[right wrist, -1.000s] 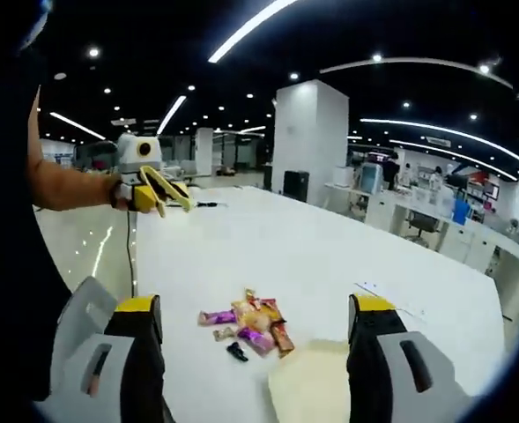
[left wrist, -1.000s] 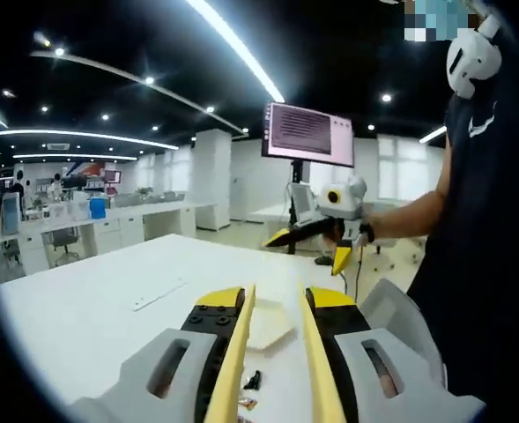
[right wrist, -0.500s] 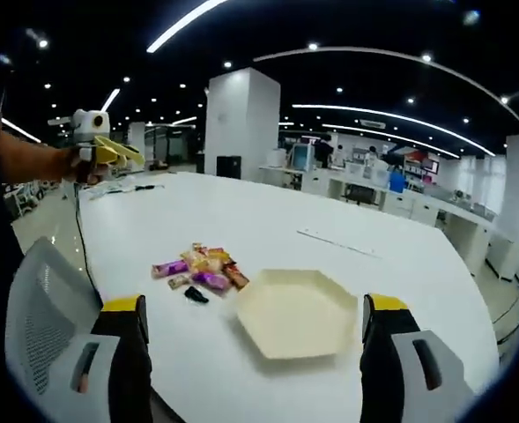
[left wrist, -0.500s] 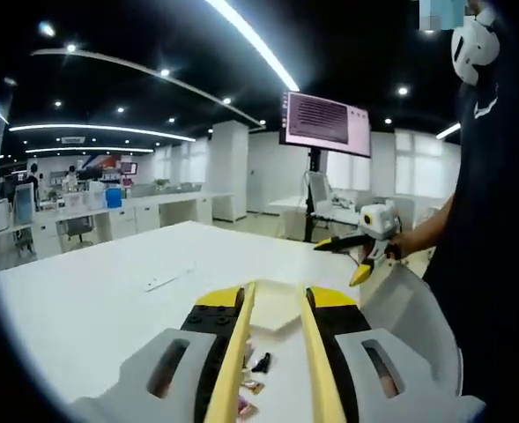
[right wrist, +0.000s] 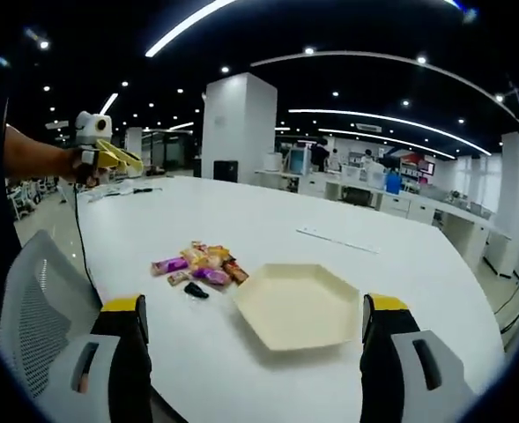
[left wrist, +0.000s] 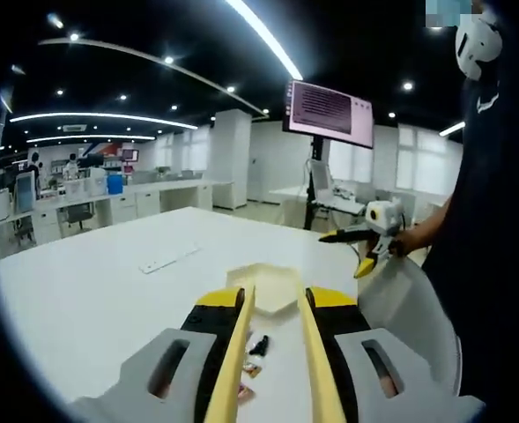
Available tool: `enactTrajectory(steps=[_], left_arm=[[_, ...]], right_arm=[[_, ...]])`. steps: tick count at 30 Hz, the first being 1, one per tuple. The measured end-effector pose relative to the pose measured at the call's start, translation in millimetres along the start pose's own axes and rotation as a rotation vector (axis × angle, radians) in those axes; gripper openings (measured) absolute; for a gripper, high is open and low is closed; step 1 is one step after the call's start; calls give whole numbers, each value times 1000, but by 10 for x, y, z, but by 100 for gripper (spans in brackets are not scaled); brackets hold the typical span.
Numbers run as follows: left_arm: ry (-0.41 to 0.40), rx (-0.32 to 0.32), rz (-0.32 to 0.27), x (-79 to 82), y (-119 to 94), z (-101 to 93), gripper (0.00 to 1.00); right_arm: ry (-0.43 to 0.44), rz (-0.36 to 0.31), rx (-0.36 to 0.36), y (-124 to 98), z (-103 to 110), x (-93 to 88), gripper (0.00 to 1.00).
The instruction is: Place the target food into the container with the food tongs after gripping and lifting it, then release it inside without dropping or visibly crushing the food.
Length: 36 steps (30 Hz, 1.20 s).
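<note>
Snack pile [right wrist: 202,266] beside hexagonal tray [right wrist: 299,305] on bench [right wrist: 268,238]; right gripper [right wrist: 252,339] wide open, left gripper [left wrist: 272,348] nearly closed, empty.

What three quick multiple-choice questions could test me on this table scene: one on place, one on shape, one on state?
1. Where is the pile of snacks?
A. in the tray
B. on the table beside the tray
C. on the chair

2. How many sides has the cream tray?
A. four
B. six
C. it is round

3. The right gripper's jaws are:
A. wide apart, holding nothing
B. shut on a snack
C. gripping the tray

Answers: 1 B, wrappers lie on the white table; 2 B, hexagonal rim; 3 A, nothing sits between them.
</note>
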<state>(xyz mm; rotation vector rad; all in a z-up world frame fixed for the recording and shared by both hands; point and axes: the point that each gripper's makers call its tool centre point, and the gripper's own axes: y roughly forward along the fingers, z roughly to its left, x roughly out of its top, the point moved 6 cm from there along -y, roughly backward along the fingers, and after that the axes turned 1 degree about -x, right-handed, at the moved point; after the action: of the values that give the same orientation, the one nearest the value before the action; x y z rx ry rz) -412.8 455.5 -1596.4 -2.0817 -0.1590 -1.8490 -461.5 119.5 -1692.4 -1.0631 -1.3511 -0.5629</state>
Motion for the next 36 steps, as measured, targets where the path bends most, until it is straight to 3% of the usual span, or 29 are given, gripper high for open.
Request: enactTrajectory(steps=[4,8,14,16,20,24,31,36], left_arm=[[19,27,11,-5,60,28,23],[11,140,14,3,64,158,22],[-13,164,32,-16,94,193,22],[-20,180,40,-61,96,227,22],[-10,240,115,-196,147,239,23],[-34,266,124,-276,190,222,22],[-67,371,207,-619,239,300,22],[-83,374,238,-742,303,313,21]], right_arm=[[20,21,15,11,13,-33,99],[18,32,15,13,16,-47,99],[28,33,6,5,2,-52,99],[28,33,2,4,-6,-56,99],[28,66,-13,1,-22,-91,99],[44,60,-17,-4,-36,-90,99],[39,55,-20,-8,-42,-84,99],[34,64,-15,-3,-33,-100,99]])
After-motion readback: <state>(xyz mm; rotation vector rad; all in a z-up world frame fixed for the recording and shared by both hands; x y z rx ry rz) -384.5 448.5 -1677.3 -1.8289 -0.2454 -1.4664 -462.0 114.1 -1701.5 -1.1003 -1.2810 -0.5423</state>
